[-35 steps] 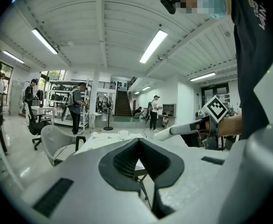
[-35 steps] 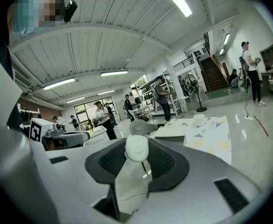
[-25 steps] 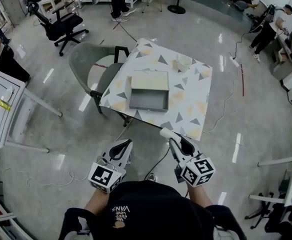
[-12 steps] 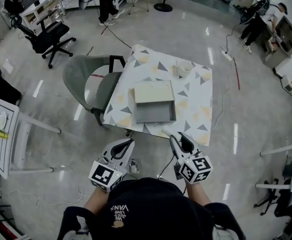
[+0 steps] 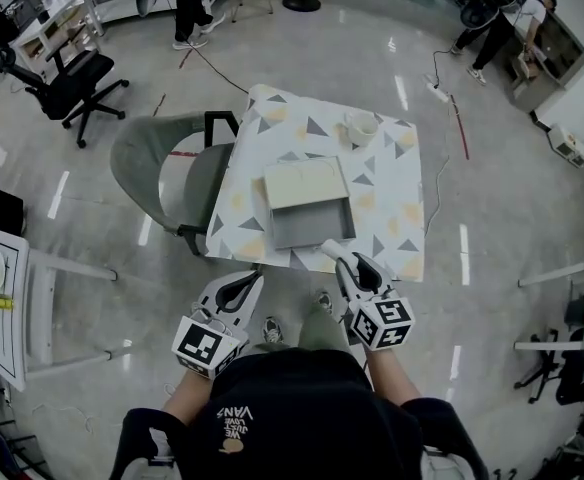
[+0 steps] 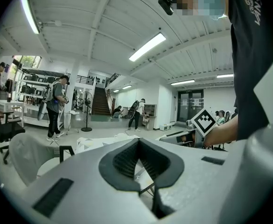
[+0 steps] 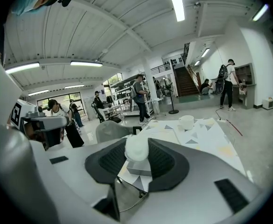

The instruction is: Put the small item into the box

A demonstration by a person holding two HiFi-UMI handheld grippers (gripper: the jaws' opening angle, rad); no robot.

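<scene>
Carrying step, seen from the head view and both gripper views. The small item [image 7: 137, 148], a white rounded piece, is gripped between the pads of the right claw [image 5: 343, 260], whose jaws stand partly apart around it. It is held in the air at the near edge of the counter [image 5: 393, 200], just short of the near wall of the box [image 5: 310, 224]. The box lies open on the patterned cloth, its grey interior bare, with a pale panel adjoining its far side. The left claw [image 5: 240, 287] is closed with nothing between its jaws and is held off the counter, to the left of the box's near corner.

The item is judged not yet delivered. For the next move, it would have to be carried forward over the near wall and lowered into the grey interior, and only then released by opening the jaws. The white cup [image 5: 361, 126] at the far side of the counter lies well apart from this path.
</scene>
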